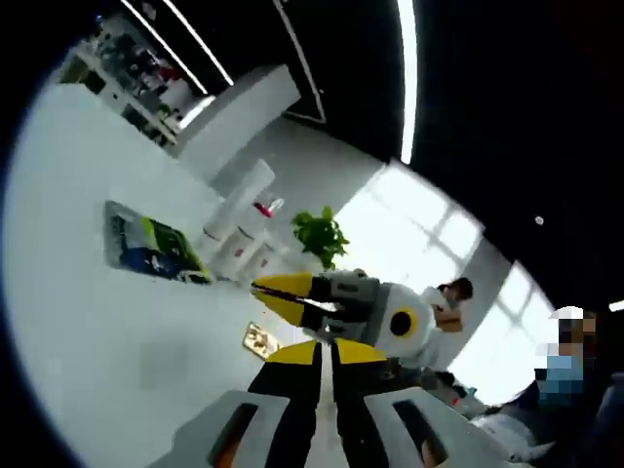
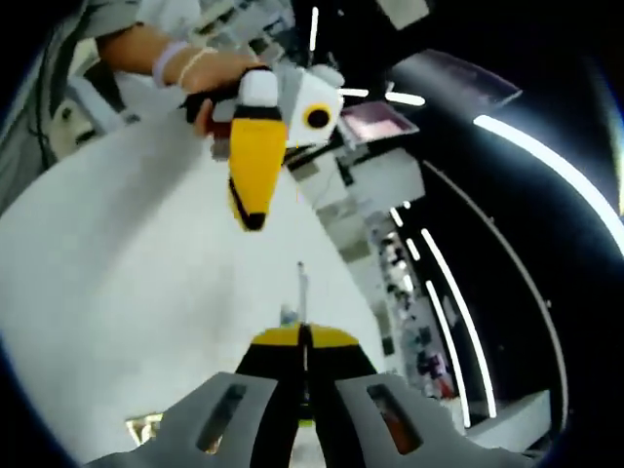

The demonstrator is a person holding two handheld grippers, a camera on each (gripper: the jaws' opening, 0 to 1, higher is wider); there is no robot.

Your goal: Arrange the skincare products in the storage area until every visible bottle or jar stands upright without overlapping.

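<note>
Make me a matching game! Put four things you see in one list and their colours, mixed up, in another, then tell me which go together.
Things:
1. plant
2. table
3. left claw tips
4. tall tube

Colours:
A. yellow
B. white with a pink cap
C. green
D. plain white

Pairs: 1-C, 2-D, 3-A, 4-B

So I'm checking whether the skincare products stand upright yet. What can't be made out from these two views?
- Left gripper view: the white bottles are small and blurred; the view rolls, so upright cannot be judged.
- Left gripper view: the green-and-blue packet has unreadable print.
- Left gripper view: the gold item is partly hidden by the left gripper.
- Right gripper view: the thin object beyond the right gripper is too small to identify.
</note>
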